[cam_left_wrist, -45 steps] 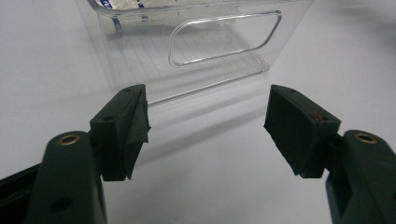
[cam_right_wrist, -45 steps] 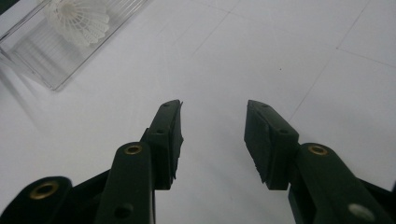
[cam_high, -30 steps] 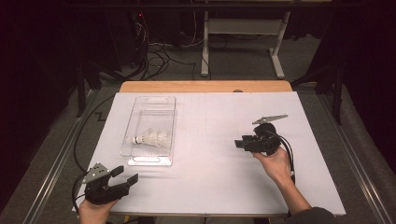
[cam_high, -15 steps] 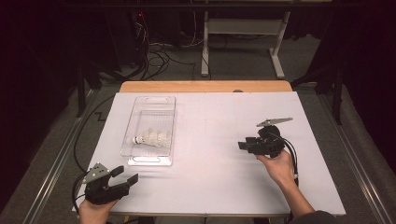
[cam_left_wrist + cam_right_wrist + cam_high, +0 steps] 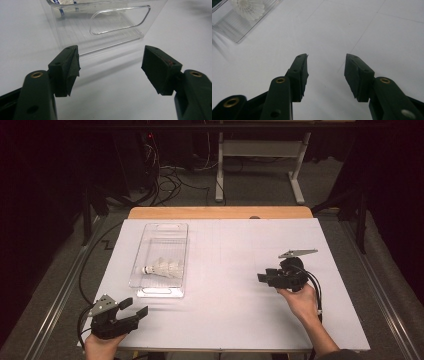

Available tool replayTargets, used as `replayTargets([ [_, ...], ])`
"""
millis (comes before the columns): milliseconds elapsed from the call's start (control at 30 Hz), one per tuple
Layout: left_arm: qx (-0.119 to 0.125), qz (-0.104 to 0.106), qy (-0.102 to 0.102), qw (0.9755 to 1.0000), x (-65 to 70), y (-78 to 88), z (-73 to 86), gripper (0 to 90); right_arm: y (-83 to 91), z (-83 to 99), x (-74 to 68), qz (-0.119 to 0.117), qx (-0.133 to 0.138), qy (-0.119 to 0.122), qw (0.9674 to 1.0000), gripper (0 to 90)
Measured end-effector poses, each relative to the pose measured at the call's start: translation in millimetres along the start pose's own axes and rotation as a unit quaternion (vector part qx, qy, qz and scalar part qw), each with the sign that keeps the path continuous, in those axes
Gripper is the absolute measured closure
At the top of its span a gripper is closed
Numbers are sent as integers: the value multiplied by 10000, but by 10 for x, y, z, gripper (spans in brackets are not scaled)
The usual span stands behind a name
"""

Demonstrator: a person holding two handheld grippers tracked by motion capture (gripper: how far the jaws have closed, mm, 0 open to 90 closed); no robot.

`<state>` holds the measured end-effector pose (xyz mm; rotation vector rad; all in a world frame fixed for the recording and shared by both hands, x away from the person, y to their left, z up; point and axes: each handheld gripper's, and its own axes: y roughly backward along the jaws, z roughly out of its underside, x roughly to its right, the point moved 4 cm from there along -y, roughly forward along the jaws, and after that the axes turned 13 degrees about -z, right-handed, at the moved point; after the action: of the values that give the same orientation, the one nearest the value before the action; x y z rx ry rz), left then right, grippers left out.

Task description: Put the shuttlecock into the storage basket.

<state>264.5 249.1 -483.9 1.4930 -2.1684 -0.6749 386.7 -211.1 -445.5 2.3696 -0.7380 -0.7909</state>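
Note:
A white feathered shuttlecock (image 5: 162,268) lies on its side inside a clear plastic bin (image 5: 165,225) on the left half of the table. My left gripper (image 5: 136,307) rests at the front left corner just short of the bin's near end, open with nothing between its jaws. In the left gripper view the bin's handle end (image 5: 112,22) sits right ahead of the left gripper (image 5: 111,65). My right gripper (image 5: 262,276) hovers over the right half of the table, pointing left. Its jaws have just been opening a little and hold nothing. In the right gripper view the shuttlecock (image 5: 249,8) shows far off beyond the right gripper (image 5: 326,65).
A white sheet (image 5: 225,245) covers the table, with a wooden strip (image 5: 220,212) along the far edge. Cables (image 5: 165,177) and a white desk frame (image 5: 260,150) stand on the dark floor behind. Metal rails run along both sides of the table.
The right hand has drifted slightly to the right. The left hand, the bin and the shuttlecock have not moved.

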Motion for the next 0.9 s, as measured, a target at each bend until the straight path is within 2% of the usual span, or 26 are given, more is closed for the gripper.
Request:
replayTargets([
  [533,-2,2,6,10000,1,-2,0,313,107,132,54,23,139,-104,9998,518],
  [767,0,-5,4,10000,-1,-1,0,313,178,177,82,209,307,-185,9991,495],
  [900,0,-5,4,10000,0,-2,0,313,205,209,91,224,331,-212,9990,485],
])
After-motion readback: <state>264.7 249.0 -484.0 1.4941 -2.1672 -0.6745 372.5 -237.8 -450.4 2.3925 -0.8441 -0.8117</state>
